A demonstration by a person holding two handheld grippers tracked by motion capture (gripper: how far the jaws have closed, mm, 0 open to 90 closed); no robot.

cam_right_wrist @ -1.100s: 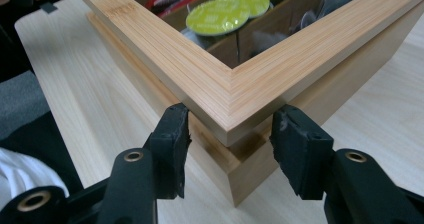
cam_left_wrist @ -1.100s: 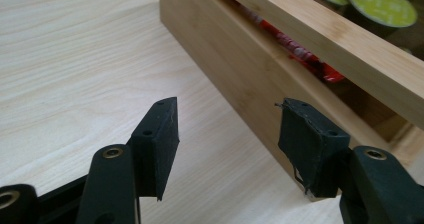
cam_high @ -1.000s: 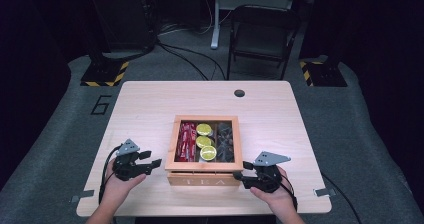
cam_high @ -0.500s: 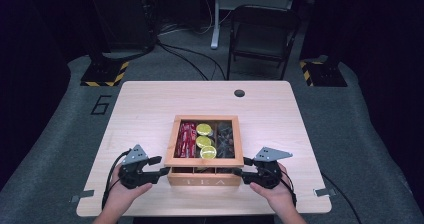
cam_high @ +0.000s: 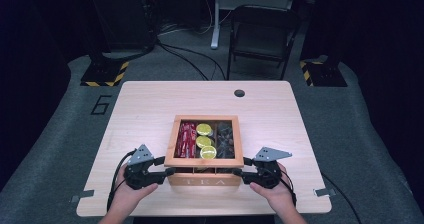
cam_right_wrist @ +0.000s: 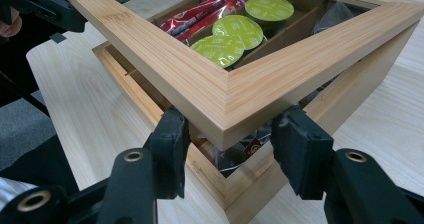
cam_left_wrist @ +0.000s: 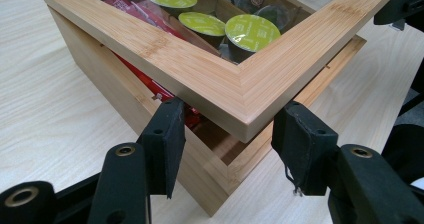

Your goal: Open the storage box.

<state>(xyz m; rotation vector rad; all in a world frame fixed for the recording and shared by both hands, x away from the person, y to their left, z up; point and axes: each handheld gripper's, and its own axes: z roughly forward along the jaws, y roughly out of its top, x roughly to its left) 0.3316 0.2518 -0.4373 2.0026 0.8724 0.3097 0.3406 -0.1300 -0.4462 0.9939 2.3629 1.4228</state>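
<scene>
A wooden tea box (cam_high: 205, 180) stands at the table's near middle. Its glass-paned lid (cam_left_wrist: 200, 69) is tilted up at the front, with a gap over the box wall. Under the pane lie red sachets (cam_high: 187, 139), green capsules (cam_high: 203, 141) and dark capsules (cam_high: 226, 139). My left gripper (cam_high: 167, 173) is at the lid's front-left corner. Its jaws have just been closing, and the pads (cam_left_wrist: 165, 134) now press that corner from both sides. My right gripper (cam_high: 240, 174) is shut on the front-right corner of the lid (cam_right_wrist: 225, 99), pads (cam_right_wrist: 300, 144) against the frame.
The light wood table (cam_high: 150, 109) has a cable hole (cam_high: 239, 93) at the back. A folding chair (cam_high: 260, 34) stands behind it, with yellow-black stand bases (cam_high: 105, 73) on the floor at both back corners. Bare tabletop lies left, right and behind the box.
My left gripper moved right, from apart on the table to the box's front-left corner, and its jaws narrowed onto the lid. The right gripper stayed at its corner.
</scene>
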